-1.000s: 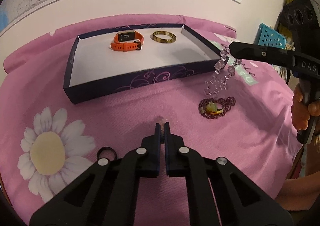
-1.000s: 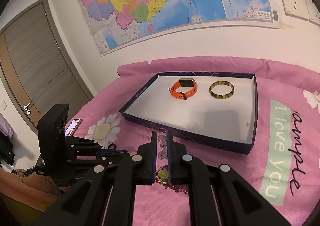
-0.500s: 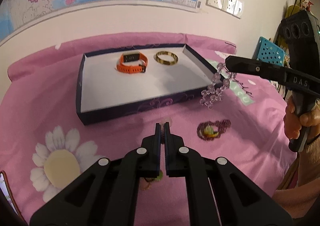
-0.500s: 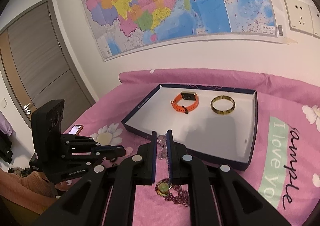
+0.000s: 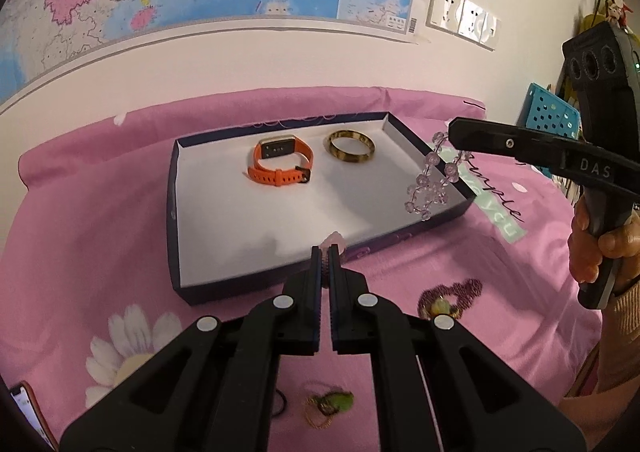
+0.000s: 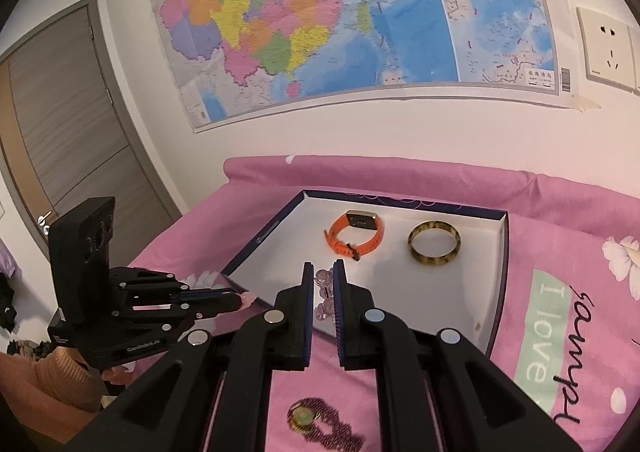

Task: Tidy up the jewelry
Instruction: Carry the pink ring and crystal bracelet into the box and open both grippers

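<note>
A dark blue box (image 5: 176, 212) with a white floor lies on the pink bedspread and holds an orange watch (image 5: 280, 164) and a gold bangle (image 5: 351, 146). My right gripper (image 6: 322, 272) is shut on a clear pink bead bracelet (image 5: 430, 182), which hangs over the box's right edge. My left gripper (image 5: 325, 252) is shut on a small pale pink piece (image 5: 335, 239) at the box's front wall. The box (image 6: 498, 292), watch (image 6: 356, 238) and bangle (image 6: 434, 248) also show in the right wrist view.
A dark purple bead necklace with a green pendant (image 5: 448, 298) lies on the bedspread right of my left gripper; it also shows in the right wrist view (image 6: 320, 422). A small green and gold trinket (image 5: 328, 406) and a black ring (image 5: 280, 408) lie near me. A phone (image 5: 28, 408) lies at left.
Both grippers have risen and moved toward the box. The bead bracelet has been lifted off the bedspread and carried over the box's right edge. The left gripper now reaches the front wall.
</note>
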The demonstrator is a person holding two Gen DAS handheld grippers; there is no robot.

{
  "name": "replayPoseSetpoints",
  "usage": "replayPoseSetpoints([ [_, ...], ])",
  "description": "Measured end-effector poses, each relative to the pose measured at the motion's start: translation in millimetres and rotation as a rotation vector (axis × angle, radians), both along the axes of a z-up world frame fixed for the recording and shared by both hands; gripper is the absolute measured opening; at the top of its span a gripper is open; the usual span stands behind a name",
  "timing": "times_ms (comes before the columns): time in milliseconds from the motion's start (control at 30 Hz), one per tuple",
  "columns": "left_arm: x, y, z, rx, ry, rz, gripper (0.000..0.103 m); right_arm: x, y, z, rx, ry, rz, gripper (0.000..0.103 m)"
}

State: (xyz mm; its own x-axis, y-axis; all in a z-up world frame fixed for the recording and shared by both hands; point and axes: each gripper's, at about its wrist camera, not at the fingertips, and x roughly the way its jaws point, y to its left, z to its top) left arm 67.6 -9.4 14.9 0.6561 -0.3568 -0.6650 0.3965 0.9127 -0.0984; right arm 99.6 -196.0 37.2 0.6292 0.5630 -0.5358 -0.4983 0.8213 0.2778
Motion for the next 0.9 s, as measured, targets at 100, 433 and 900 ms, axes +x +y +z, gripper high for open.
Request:
replayPoseSetpoints([
  [100, 7, -1, 1, 0.008, -0.009, 0.002, 0.004, 9, 1, -2, 0.001, 0.007, -0.006, 0.008],
  [433, 30, -6, 3, 0.029, -0.017, 0.017, 0.004, 27, 4, -3, 0.001, 0.007, -0.014, 0.008],
  [900, 56, -9, -6, 0.047, 0.005, 0.040, 0.004, 49, 2, -11, 0.007, 0.035, -0.027, 0.008],
])
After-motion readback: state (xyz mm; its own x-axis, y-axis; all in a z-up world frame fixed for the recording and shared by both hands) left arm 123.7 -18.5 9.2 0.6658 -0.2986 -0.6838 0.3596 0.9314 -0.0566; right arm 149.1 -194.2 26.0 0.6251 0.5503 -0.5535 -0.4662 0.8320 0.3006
